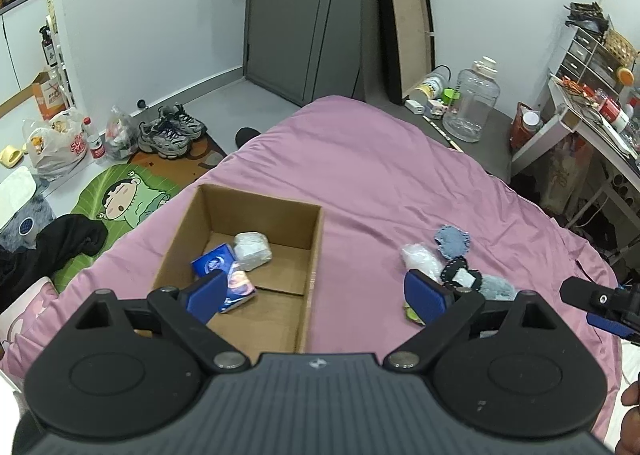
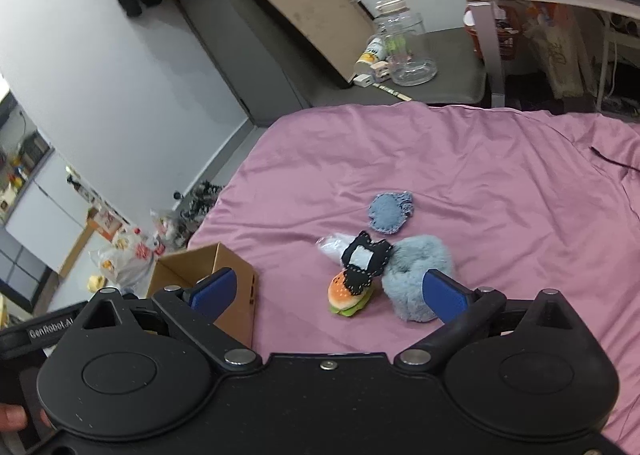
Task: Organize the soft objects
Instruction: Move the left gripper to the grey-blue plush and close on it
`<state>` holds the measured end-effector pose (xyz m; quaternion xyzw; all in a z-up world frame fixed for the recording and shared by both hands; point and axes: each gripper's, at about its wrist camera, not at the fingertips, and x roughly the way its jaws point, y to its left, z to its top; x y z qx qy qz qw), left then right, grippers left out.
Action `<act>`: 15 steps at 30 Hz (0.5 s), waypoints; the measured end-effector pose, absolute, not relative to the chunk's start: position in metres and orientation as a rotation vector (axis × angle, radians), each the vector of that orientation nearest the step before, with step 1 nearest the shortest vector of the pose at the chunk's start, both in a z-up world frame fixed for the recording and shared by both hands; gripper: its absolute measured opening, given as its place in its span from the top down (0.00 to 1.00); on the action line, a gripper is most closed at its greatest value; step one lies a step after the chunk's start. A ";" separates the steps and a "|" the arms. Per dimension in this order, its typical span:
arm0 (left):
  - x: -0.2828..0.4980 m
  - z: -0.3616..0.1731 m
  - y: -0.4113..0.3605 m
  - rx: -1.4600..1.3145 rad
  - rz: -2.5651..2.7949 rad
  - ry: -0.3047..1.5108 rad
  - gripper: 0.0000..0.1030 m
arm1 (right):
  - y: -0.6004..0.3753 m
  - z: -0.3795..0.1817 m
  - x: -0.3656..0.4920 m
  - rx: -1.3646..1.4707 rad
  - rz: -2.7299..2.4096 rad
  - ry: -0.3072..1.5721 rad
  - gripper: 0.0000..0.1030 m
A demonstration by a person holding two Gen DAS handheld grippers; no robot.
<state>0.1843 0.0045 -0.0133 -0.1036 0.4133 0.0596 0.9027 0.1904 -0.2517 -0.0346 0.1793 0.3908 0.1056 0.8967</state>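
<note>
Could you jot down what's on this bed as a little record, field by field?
Surface: pink bedsheet
Container: open cardboard box
In box: blue packet, white bundle
Loose on bed: burger toy, black felt piece, fluffy blue-grey toy, blue round pad, clear plastic bag
Left gripper: open, empty
Right gripper: open, empty

A: What lies off the bed (image 1: 360,159)?
B: Grey sneakers (image 1: 170,131) and a cartoon mat (image 1: 124,203) on the floor.
A: Farther back?
B: A clear plastic jug (image 1: 472,103), just beside a leaning shallow box (image 1: 412,23), near a cluttered desk (image 1: 560,123).
</note>
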 end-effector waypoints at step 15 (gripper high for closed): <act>0.201 -0.025 -0.053 -0.202 0.082 0.840 0.09 | -0.315 -0.051 0.199 0.503 0.118 0.807 0.09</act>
